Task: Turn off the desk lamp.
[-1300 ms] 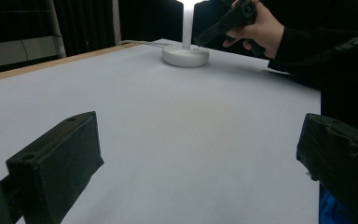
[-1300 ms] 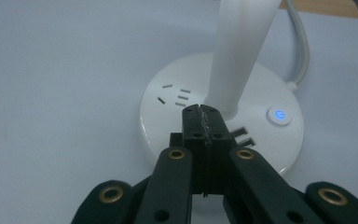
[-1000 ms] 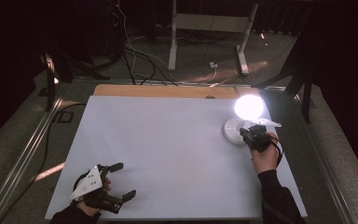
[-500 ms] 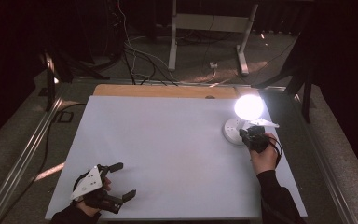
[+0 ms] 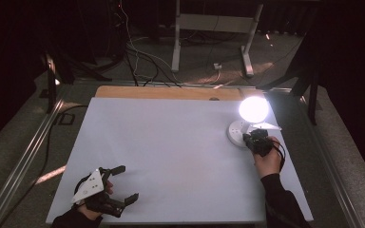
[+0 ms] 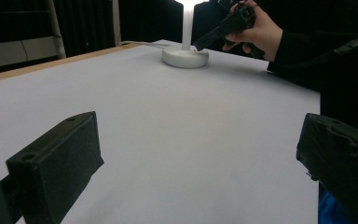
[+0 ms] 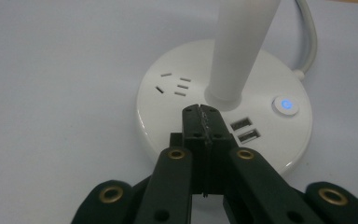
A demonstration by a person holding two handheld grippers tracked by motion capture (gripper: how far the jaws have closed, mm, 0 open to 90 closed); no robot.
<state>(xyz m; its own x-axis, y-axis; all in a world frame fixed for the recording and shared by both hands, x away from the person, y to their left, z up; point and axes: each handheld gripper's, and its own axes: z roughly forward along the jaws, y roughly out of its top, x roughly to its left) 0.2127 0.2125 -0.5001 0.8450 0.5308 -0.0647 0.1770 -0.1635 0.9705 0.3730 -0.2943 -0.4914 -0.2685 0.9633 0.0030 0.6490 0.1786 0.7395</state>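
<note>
So the lamp is parked at about 2 o'clock on the white table, lit up, with its round base showing a glowing blue button. The right gripper is pressed together with nothing pinched, tips held over the base by the stem. The left gripper is left wide open at 7 o'clock.

Both forearms are in black long sleeves. The left gripper is black with blocky square pads and a pale grey three-cornered plate on top. The right gripper has black linkage arms with brass-ringed pivot holes, and a thin black cable loops behind it.
</note>
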